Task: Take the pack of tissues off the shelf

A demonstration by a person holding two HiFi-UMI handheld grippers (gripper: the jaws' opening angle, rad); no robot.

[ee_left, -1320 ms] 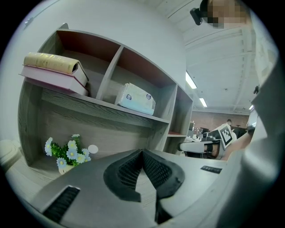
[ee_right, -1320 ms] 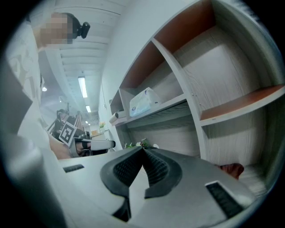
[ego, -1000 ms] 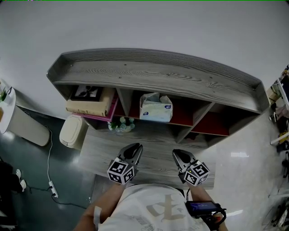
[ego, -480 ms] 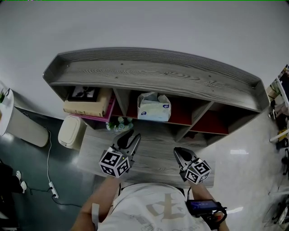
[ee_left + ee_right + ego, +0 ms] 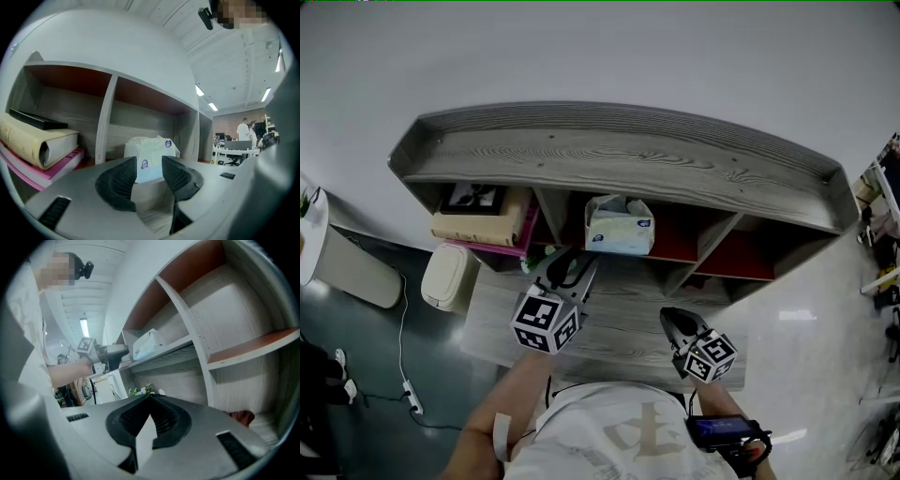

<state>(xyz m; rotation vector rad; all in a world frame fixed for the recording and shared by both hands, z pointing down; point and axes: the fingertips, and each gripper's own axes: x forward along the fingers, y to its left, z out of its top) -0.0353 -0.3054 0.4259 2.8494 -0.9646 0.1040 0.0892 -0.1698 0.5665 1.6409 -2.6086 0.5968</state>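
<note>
Tissue pack [image 5: 620, 225] at shelf [image 5: 619, 155] front edge; left tongs [image 5: 149, 165] just opening, empty; right tongs [image 5: 149, 399] clenched, empty.

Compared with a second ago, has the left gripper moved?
Yes. The left gripper has moved up the picture toward the shelf, below the pack of tissues; its jaws have just been opening, gripping nothing.
</note>
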